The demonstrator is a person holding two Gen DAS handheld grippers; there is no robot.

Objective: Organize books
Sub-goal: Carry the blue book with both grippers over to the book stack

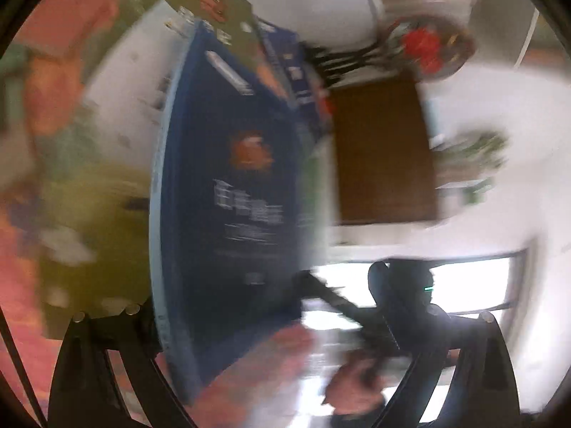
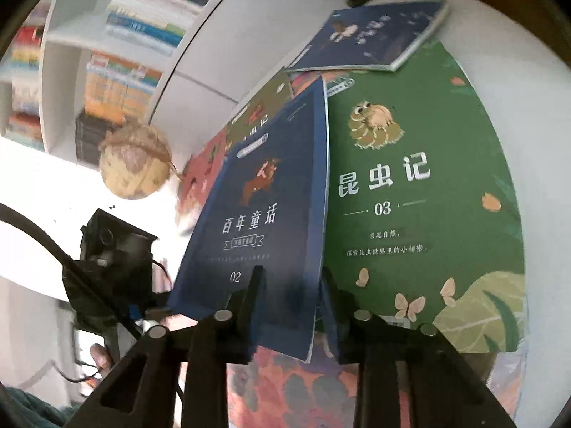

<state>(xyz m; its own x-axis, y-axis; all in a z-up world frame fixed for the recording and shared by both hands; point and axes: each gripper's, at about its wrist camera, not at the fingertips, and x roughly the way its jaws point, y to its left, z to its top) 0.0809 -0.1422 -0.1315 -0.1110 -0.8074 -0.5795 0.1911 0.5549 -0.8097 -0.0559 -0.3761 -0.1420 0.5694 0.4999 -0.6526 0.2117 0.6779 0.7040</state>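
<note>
- Our right gripper (image 2: 289,285) is clamped on the bottom edge of the dark blue book numbered 02 (image 2: 264,214), one finger on the front cover, the other behind it.
- That blue book is lifted and tilted, its lower corner off the surface, standing over the other books.
- Just right of it the green book marked 03 (image 2: 421,192) lies flat, cover up.
- A second dark blue book (image 2: 371,42) lies flat at the far end, overlapping the top edge of the green one.
- More covers show under the held book: a green one (image 2: 257,114) and a reddish one (image 2: 203,174); titles partly hidden.
- Our left gripper (image 1: 282,317) is spread wide, fingers (image 1: 89,356) apart; the held blue book (image 1: 228,185) rises edge-on between them, but the left-wrist view is too blurred to tell contact.
- In the right-wrist view the left gripper (image 2: 110,260) sits left of the held book, a hand (image 2: 101,356) below it.
- A globe (image 2: 137,162) stands at left, bookshelves (image 2: 71,35) behind.
</note>
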